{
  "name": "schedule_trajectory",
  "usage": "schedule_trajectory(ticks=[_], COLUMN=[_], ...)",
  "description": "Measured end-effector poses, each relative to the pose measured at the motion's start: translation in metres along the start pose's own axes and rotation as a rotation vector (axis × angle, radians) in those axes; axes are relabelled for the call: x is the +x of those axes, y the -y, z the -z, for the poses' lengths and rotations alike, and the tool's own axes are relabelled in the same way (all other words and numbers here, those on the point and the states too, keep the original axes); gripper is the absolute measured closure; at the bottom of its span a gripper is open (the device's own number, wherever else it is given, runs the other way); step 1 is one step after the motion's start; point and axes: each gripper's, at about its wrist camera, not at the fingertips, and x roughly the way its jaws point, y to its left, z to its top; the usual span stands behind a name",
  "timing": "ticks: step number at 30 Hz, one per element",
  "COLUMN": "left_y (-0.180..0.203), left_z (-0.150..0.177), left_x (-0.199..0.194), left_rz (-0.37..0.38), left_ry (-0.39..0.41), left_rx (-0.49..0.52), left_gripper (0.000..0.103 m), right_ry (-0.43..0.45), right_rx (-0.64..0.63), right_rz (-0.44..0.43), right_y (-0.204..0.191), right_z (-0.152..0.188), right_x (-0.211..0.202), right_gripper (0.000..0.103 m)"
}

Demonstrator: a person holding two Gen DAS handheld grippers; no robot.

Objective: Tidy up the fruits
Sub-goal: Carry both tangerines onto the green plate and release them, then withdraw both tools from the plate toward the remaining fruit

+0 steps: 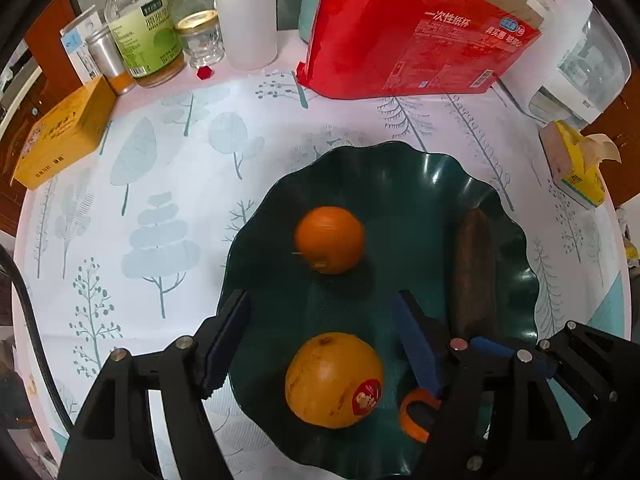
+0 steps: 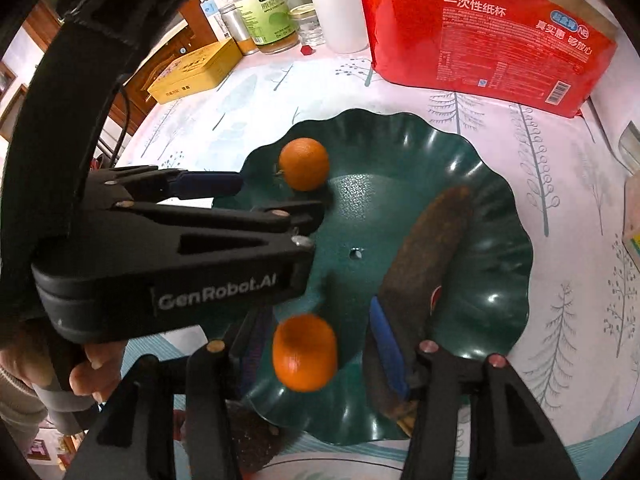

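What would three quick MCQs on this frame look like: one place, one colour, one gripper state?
1. Where does the dark banana lie?
A. on the tablecloth
B. in the green plate
C. on the yellow box

2. What colour is the big bag behind the plate?
A. red
B. blue
C. white

3. How is the left gripper?
A. shut on the stickered orange
B. open around that orange
C. shut on nothing

Key: 1 B, it rests along the plate's right side. 2 A, the whole printed face is red. 3 B, a gap shows on each side of the orange.
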Motion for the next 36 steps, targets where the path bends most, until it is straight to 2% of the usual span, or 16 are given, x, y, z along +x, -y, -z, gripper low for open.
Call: schedule_trajectory(ticks=[18, 27, 36], left_y=[0.008, 0.011, 0.021], left_z=[0.036, 0.051, 0.071], left_x=[-0.049, -0.104, -0.157], left_rz=[-0.033, -0.053, -0.051], left_ry=[0.048, 0.118, 0.187], left_rx=[0.014, 0.005, -0.019], left_gripper=[0.029, 0.028, 0.027], right_ry=[0.046, 0.099, 0.191], right_rx=[0.028, 0.061, 0.082], right_rz=[0.019, 0.061, 0.057], right_y=[0.000, 0.005, 0.001], right_z=[0.020, 0.031, 0.040], right_x=[-0.031, -0.068, -0.124], right_gripper=[0.051, 0.051, 0.051])
